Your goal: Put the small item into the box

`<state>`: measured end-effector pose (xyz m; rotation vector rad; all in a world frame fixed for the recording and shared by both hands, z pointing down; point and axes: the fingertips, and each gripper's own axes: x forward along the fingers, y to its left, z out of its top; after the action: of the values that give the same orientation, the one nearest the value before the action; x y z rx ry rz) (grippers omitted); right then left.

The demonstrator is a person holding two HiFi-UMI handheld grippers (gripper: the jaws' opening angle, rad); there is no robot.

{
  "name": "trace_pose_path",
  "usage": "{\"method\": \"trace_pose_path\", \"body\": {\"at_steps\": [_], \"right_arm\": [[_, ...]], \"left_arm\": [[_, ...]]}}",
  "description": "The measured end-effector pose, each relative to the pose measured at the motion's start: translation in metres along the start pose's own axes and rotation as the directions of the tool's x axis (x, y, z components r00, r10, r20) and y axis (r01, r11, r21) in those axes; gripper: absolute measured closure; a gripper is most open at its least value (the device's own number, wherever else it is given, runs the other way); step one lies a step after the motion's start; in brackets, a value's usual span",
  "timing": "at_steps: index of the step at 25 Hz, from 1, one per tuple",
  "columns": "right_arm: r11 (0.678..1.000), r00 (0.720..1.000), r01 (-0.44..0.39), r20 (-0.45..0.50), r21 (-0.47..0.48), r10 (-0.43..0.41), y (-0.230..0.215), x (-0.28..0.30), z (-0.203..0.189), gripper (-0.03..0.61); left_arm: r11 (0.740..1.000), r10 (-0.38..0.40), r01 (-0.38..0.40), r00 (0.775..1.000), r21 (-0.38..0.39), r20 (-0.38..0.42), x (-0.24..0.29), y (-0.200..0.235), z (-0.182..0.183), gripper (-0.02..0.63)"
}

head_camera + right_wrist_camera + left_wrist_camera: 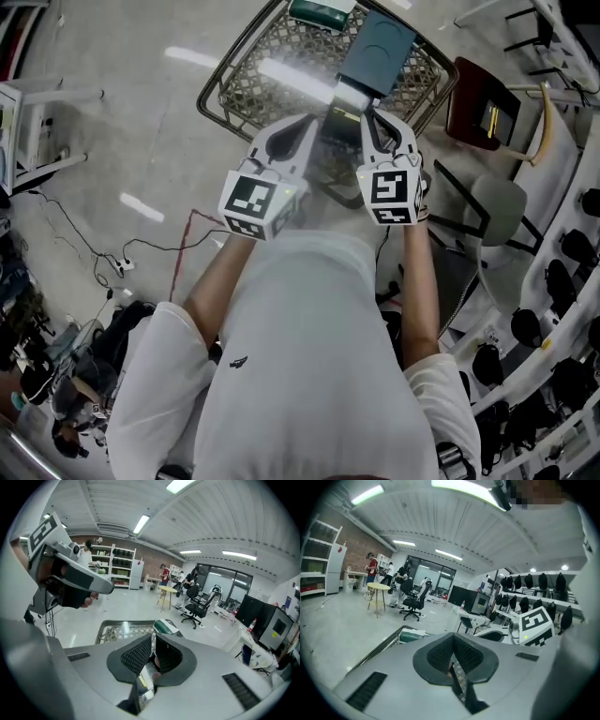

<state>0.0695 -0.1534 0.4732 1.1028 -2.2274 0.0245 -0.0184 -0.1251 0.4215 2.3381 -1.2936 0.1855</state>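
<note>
We hold both grippers up close together over a wire basket (234, 94) on the floor. In the right gripper view, the right gripper (151, 660) has its jaws pressed onto the small item (143, 679), a thin, shiny, foil-like strip with a yellow streak. We see it only edge-on, so we cannot say what it is. Its lower end is lost in the dark gap between the jaw bases.

In the left gripper view, the left gripper (454, 660) has its jaws drawn almost together, leaving only a narrow slit. Mesh shows through that slit, along with a dark sliver we cannot identify.

From the head view, the tips of the left gripper (312, 122) and the right gripper (370, 117) point at the basket's near edge. The gripper bodies and marker cubes cover whatever sits between the jaws. A pale shiny patch lies just beyond the tips, touching the near end of a flat blue-grey box (380, 42) that rests on the basket's far right side. We cannot tell whether that patch belongs to the box or to the strip. Neither gripper view shows this box.

A green-and-white pack (319, 11) sits at the basket's far rim, cut off by the top of the frame. In the right gripper view the pack (164, 626) peeks over the jaws, with the basket (110, 632) half hidden behind them.
</note>
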Motion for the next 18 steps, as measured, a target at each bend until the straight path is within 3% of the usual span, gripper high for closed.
{"method": "trace_pose_path", "body": {"at_steps": [8,14,18], "right_arm": [[0.987,0.986,0.102,0.120,0.125,-0.117,-0.020,-0.061,0.053,0.561],[0.975,0.970,0.169,0.150,0.144,-0.190,-0.021,-0.097,0.074,0.569],[0.954,0.957,0.209,0.158,0.214,-0.245,-0.025,-0.120,0.077,0.575]], "left_arm": [[0.999,-0.030,0.027,0.997,0.039,0.067,-0.027,-0.020,0.038,0.612],[0.999,-0.038,0.034,0.995,0.040,0.095,-0.038,-0.027,0.055,0.612],[0.998,-0.040,0.035,0.993,0.044,0.112,-0.046,-0.032,0.061,0.612]]}}
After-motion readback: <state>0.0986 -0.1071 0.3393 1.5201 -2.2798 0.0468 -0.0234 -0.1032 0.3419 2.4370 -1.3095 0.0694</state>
